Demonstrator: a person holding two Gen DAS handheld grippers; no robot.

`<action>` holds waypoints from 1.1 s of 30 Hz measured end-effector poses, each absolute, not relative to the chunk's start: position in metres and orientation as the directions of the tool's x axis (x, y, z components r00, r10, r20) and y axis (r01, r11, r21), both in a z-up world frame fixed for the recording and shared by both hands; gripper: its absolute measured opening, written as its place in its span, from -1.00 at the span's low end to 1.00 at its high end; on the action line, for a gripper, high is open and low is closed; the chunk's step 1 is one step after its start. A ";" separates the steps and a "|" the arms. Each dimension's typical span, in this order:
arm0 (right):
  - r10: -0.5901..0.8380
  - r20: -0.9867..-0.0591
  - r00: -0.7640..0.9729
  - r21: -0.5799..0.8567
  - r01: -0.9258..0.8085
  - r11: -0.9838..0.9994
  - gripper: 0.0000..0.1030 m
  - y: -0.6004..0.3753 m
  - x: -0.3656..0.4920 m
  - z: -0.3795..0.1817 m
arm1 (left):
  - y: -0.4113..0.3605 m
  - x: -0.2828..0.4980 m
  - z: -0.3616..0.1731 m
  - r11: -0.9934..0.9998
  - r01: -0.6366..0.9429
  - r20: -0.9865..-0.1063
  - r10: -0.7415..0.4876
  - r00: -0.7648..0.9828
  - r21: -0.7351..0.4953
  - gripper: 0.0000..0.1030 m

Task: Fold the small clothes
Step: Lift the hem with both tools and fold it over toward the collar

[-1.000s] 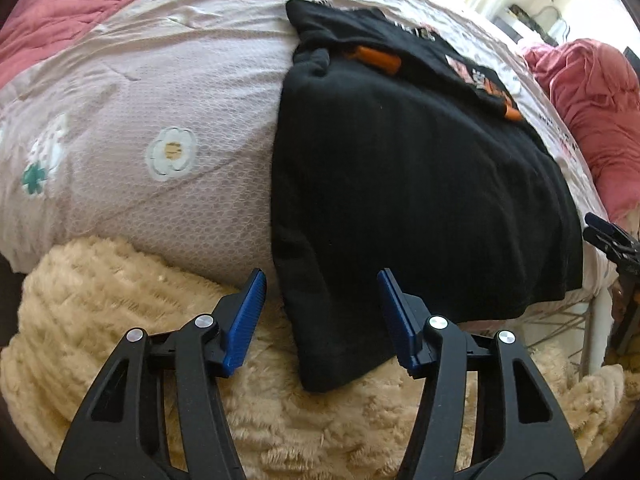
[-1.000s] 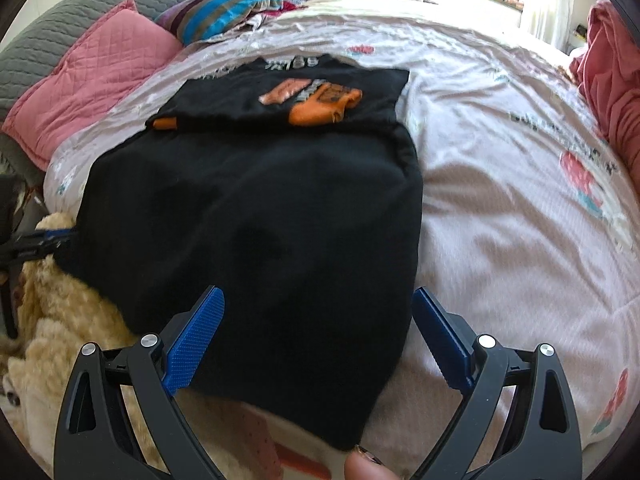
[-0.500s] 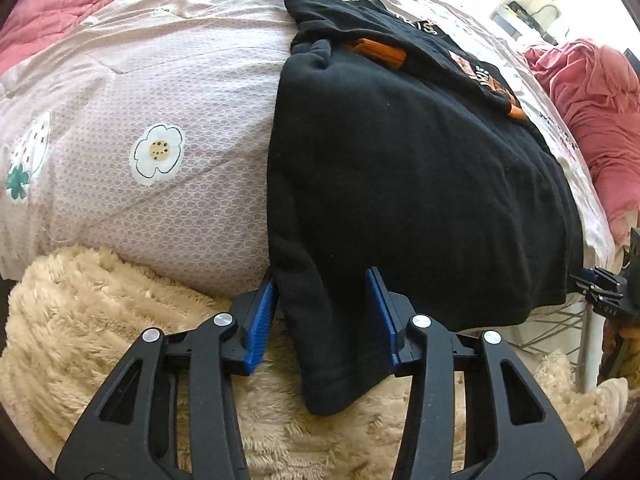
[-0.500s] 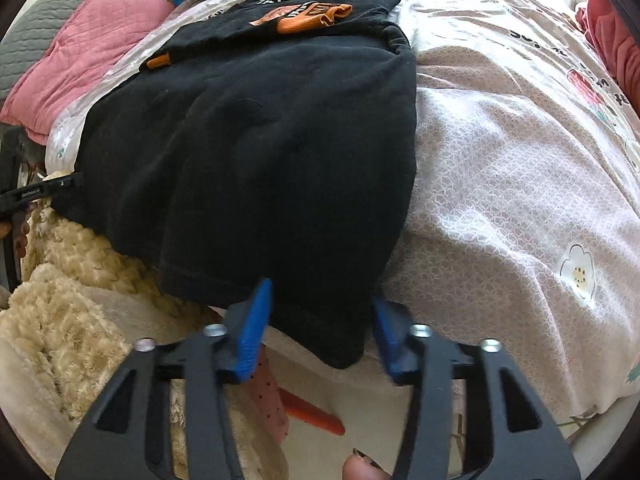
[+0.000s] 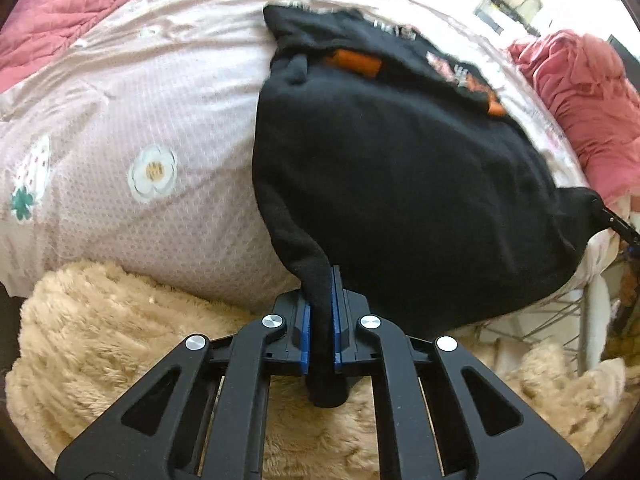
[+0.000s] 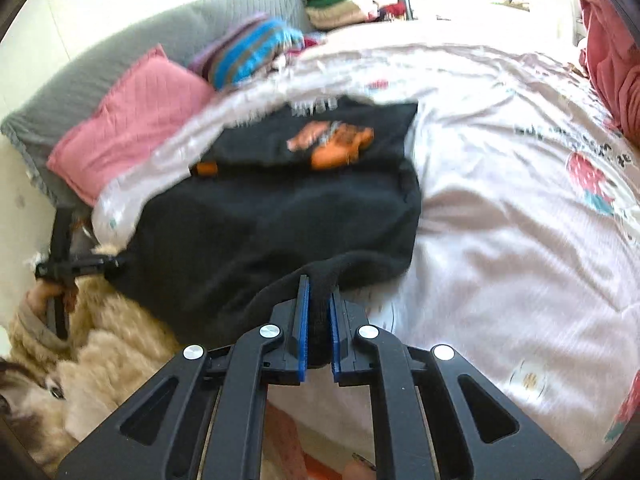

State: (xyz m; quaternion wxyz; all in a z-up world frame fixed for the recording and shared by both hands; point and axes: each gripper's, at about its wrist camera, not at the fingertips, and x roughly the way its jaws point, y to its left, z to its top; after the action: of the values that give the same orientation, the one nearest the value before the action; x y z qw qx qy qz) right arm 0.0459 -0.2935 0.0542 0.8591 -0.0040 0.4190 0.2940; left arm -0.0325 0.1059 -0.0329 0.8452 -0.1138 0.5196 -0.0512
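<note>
- Left tongs (image 5: 321, 320): pressed together on the near left corner of the black sweatshirt (image 5: 400, 184); a roll of black fabric runs between the blue pads (image 5: 304, 332) and pokes out below them.
- Right tongs (image 6: 318, 332): same, pinching the near right corner of the sweatshirt (image 6: 280, 232); fabric bunched between its blue pads (image 6: 303, 332).
- Left-wrist view also catches the right tongs (image 5: 616, 224) at the right edge, holding the far corner of the hem, which is pulled out to a point.
- Right-wrist view catches the left tongs (image 6: 80, 264) at the left edge, on the other hem corner.
- Sweatshirt lies on the bed (image 5: 140, 100), hem end toward the cameras and raised at both gripped corners; middle of the hem sags between them.
- Far end lies on the bedspread, orange print (image 6: 336, 144) face up, with an orange tab (image 6: 206, 168) at the sleeve area.
- Bedspread is pale pink with flower print (image 5: 153, 172) and strawberry print (image 6: 592, 184).
- Cream fluffy blanket (image 5: 120, 340) sits below the bed's near edge, under the left tongs.
- Pink quilted pillow (image 6: 132, 120) and striped pillow (image 6: 248, 52) against a grey cushion (image 6: 120, 60) at the head of the bed.
- Crumpled red-pink cloth (image 5: 588, 96) on the right side of the bed.
- Stack of folded clothes (image 6: 352, 4) far back; blurred, can't tell items.
- Right-wrist frame has motion blur.
</note>
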 end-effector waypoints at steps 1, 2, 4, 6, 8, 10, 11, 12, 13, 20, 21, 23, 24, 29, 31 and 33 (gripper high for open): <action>0.507 -0.708 0.492 0.238 -0.509 0.827 -0.85 -0.295 0.047 0.059 | 0.109 -0.033 -0.026 0.962 -0.031 -0.851 -0.224 0.475 -0.270 -0.96; 0.509 -0.696 0.506 0.234 -0.510 0.827 -0.85 -0.296 0.048 0.063 | 0.111 -0.033 -0.021 0.958 -0.030 -0.841 -0.236 0.487 -0.286 -0.96; 0.520 -0.669 0.531 0.235 -0.512 0.826 -0.86 -0.294 0.051 0.070 | 0.117 -0.032 -0.006 0.948 -0.032 -0.812 -0.253 0.525 -0.316 -0.96; 0.529 -0.642 0.555 0.236 -0.514 0.825 -0.86 -0.296 0.054 0.078 | 0.121 -0.030 0.006 0.942 -0.031 -0.790 -0.262 0.555 -0.335 -0.96; 0.537 -0.608 0.585 0.231 -0.516 0.825 -0.86 -0.298 0.056 0.087 | 0.125 -0.026 0.020 0.934 -0.028 -0.763 -0.273 0.586 -0.355 -0.96; 0.539 -0.582 0.609 0.232 -0.512 0.827 -0.86 -0.299 0.060 0.094 | 0.127 -0.021 0.032 0.933 -0.022 -0.742 -0.272 0.612 -0.360 -0.96; 0.538 -0.565 0.626 0.233 -0.504 0.832 -0.86 -0.300 0.062 0.098 | 0.129 -0.019 0.038 0.930 -0.022 -0.729 -0.272 0.628 -0.366 -0.96; 0.535 -0.556 0.636 0.234 -0.498 0.835 -0.86 -0.302 0.064 0.101 | 0.131 -0.017 0.042 0.928 -0.024 -0.719 -0.271 0.640 -0.372 -0.96; 0.533 -0.543 0.648 0.240 -0.489 0.839 -0.86 -0.303 0.067 0.103 | 0.133 -0.013 0.048 0.923 -0.027 -0.703 -0.273 0.656 -0.383 -0.96; 0.535 -0.463 0.707 0.301 -0.442 0.845 -0.86 -0.313 0.091 0.120 | 0.148 0.008 0.067 0.889 -0.052 -0.632 -0.282 0.722 -0.456 -0.96; 0.531 -0.458 0.713 0.300 -0.438 0.847 -0.86 -0.314 0.094 0.121 | 0.149 0.012 0.071 0.886 -0.051 -0.625 -0.283 0.728 -0.460 -0.96; 0.521 -0.441 0.731 0.286 -0.436 0.853 -0.86 -0.311 0.100 0.125 | 0.150 0.019 0.077 0.890 -0.052 -0.620 -0.272 0.736 -0.453 -0.96; 0.515 -0.436 0.737 0.279 -0.434 0.857 -0.86 -0.309 0.103 0.127 | 0.150 0.023 0.080 0.891 -0.054 -0.617 -0.267 0.740 -0.451 -0.96; 0.504 -0.420 0.755 0.260 -0.432 0.864 -0.86 -0.304 0.124 0.133 | 0.153 0.045 0.086 0.900 -0.074 -0.620 -0.234 0.749 -0.430 -0.96; 0.491 -0.420 0.763 0.241 -0.428 0.871 -0.86 -0.301 0.131 0.134 | 0.150 0.055 0.088 0.912 -0.079 -0.626 -0.211 0.751 -0.402 -0.96; 0.482 -0.424 0.767 0.234 -0.422 0.876 -0.86 -0.300 0.142 0.133 | 0.150 0.063 0.090 0.914 -0.081 -0.626 -0.205 0.752 -0.397 -0.96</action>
State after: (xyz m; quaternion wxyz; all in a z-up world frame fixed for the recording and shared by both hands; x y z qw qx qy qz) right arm 0.1423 -0.2996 0.1329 0.9378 0.0623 0.2419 0.2410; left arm 0.0627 0.1504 0.0896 0.9135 -0.2043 0.3502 -0.0341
